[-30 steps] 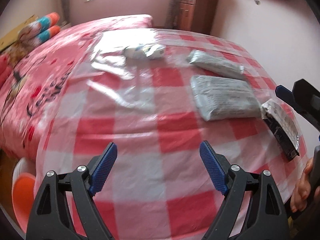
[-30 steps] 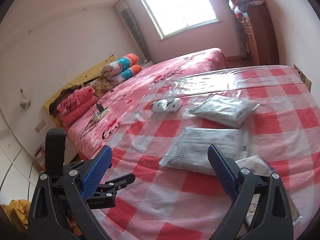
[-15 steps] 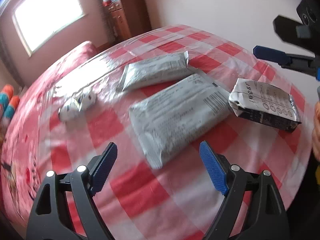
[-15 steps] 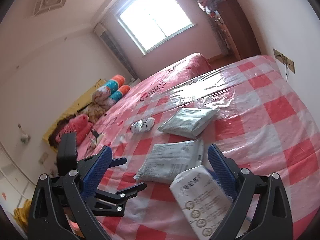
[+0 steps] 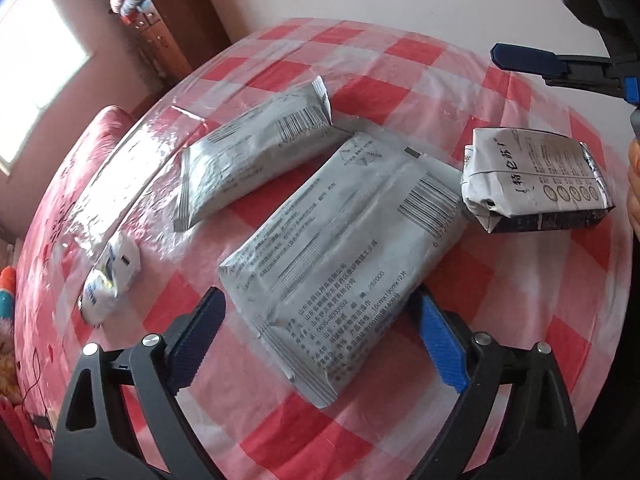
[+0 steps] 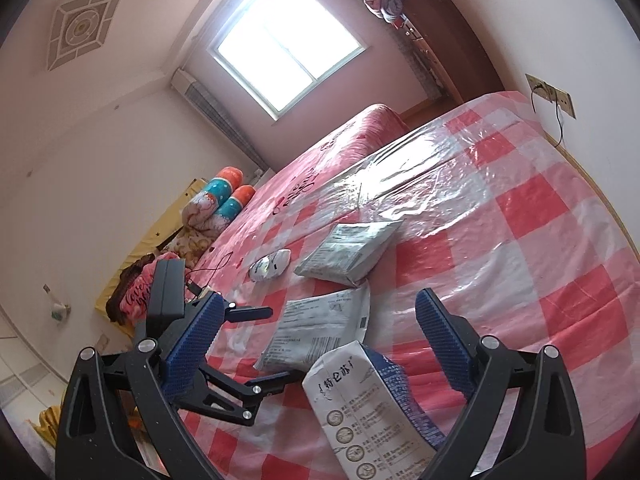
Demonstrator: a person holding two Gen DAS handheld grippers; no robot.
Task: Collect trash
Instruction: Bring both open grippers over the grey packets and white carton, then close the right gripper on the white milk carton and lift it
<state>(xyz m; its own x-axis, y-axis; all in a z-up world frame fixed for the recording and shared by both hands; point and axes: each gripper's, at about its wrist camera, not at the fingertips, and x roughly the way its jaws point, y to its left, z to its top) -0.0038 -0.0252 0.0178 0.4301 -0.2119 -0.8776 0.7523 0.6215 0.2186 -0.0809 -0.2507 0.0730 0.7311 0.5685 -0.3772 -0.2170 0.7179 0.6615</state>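
Trash lies on a red-and-white checked tablecloth (image 5: 400, 60). In the left wrist view a large grey packet (image 5: 344, 248) lies between the fingers of my open left gripper (image 5: 320, 340), close above it. A second grey packet (image 5: 256, 160), a small white crumpled wrapper (image 5: 110, 280) and a white-and-dark carton (image 5: 532, 184) lie around it. In the right wrist view my open right gripper (image 6: 316, 344) hovers over the carton (image 6: 368, 404); the large packet (image 6: 320, 328), the second packet (image 6: 348, 252) and the wrapper (image 6: 270, 266) lie beyond.
The left gripper's body (image 6: 224, 360) shows at the left of the right wrist view. A pink bed (image 6: 320, 160) with pillows (image 6: 216, 204) adjoins the table. A wooden cabinet (image 5: 176, 28) stands by the wall. A wall socket (image 6: 552, 94) with a cord is behind the table.
Both grippers have moved forward over the table and turned. The left one has closed in on the large grey packet; the right one has come over the carton. Both stay open.
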